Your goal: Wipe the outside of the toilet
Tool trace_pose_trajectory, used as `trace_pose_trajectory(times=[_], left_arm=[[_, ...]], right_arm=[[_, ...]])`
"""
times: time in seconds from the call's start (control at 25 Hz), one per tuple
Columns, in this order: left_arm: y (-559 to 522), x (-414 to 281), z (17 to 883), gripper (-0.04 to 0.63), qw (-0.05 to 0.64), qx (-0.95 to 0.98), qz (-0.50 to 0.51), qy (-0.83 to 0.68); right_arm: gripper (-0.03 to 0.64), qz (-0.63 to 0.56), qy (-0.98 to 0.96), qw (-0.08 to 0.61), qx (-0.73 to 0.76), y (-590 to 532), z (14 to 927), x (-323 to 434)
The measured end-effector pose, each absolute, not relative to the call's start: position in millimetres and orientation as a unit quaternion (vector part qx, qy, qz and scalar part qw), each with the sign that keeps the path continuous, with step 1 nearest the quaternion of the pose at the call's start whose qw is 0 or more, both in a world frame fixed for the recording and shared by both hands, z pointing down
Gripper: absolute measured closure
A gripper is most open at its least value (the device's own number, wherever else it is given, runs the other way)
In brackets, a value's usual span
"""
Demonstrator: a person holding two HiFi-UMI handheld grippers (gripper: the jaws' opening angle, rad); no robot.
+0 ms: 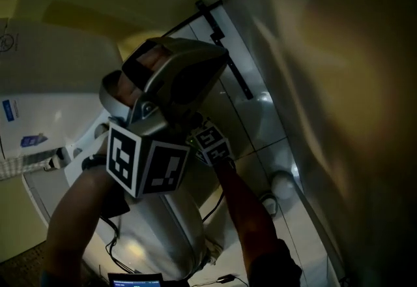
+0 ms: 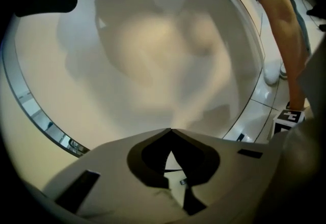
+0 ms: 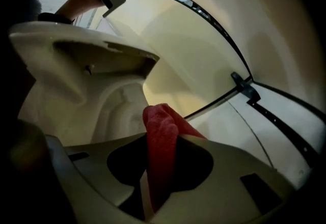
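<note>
The white toilet [image 3: 76, 80] fills the left of the right gripper view, seen from low down, with its bowl's underside and pedestal close ahead. My right gripper [image 3: 163, 139] is shut on a red cloth [image 3: 159, 126] that sticks up between its jaws, just short of the pedestal. In the head view only its marker cube [image 1: 212, 143] shows, low beside the toilet's base [image 1: 163, 233]. My left gripper [image 2: 170, 131] is shut with nothing in it. It is held above the toilet, and its view of the pale wall ahead is blurred. Its body [image 1: 172, 74] hides much of the toilet in the head view.
The cistern and lid [image 1: 45, 109] lie at the left. A black rail with a bracket [image 3: 244, 88] runs along the wall and a tiled floor [image 1: 260, 122] lies to the right. A white round object [image 1: 281, 182] and cables [image 1: 215, 204] are on the floor. The light is dim.
</note>
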State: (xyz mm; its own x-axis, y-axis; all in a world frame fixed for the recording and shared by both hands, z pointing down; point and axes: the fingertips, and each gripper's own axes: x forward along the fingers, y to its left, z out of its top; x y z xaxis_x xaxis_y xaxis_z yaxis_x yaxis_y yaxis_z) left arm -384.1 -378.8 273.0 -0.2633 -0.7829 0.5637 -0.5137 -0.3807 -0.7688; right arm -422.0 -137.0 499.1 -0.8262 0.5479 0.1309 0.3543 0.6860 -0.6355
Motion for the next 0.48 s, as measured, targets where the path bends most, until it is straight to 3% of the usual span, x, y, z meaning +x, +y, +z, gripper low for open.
trace_pose_trajectory(times=[0.24, 0.48], left_arm=[[-375, -364, 271, 0.578, 0.139, -0.602, -0.572, 0.54], [-361, -312, 258, 0.578, 0.125, -0.609, -0.541, 0.566]], right_arm=[[0.532, 0.322, -0.902, 0.188, -0.219, -117, 553, -360], [0.532, 0.34, -0.897, 0.222, -0.173, -121, 532, -248]])
